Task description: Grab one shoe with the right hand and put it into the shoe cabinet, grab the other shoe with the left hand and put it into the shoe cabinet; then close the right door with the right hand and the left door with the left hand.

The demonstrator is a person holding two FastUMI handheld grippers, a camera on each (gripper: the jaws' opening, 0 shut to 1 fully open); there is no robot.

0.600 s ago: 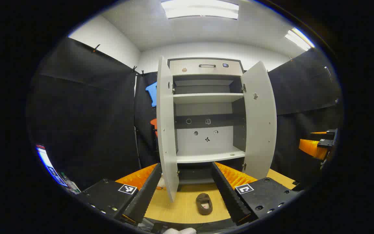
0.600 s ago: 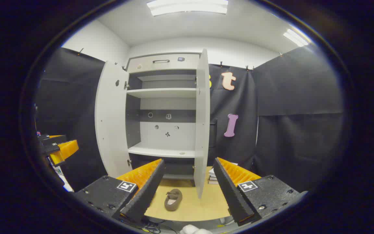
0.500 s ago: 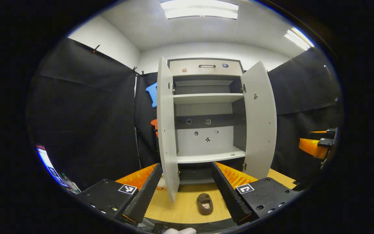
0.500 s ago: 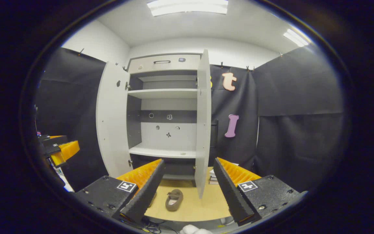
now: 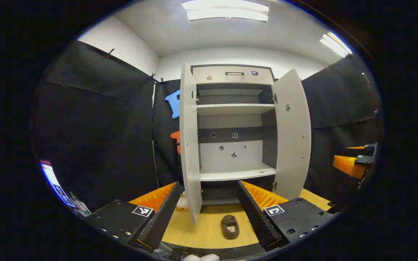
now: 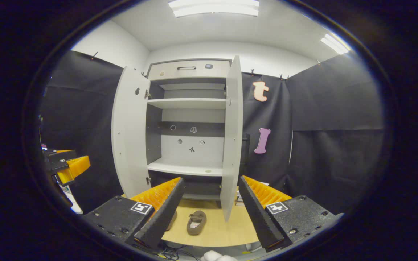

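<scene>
At the bottom of the right gripper view, the right gripper (image 6: 209, 214) is hovering wide and empty above the tabletop (image 6: 227, 232), and a brown shoe (image 6: 196, 222) is lying between its fingers' tips; a second shoe (image 6: 171, 220) is peeking out behind the left finger. The left gripper (image 5: 203, 214) is likewise gaping empty. Beyond, the cabinet (image 6: 191, 119) is standing with both doors open. Reaching down, the right gripper is risking a knock against the right door (image 6: 232, 137), which is hanging just beside the shoe.
</scene>
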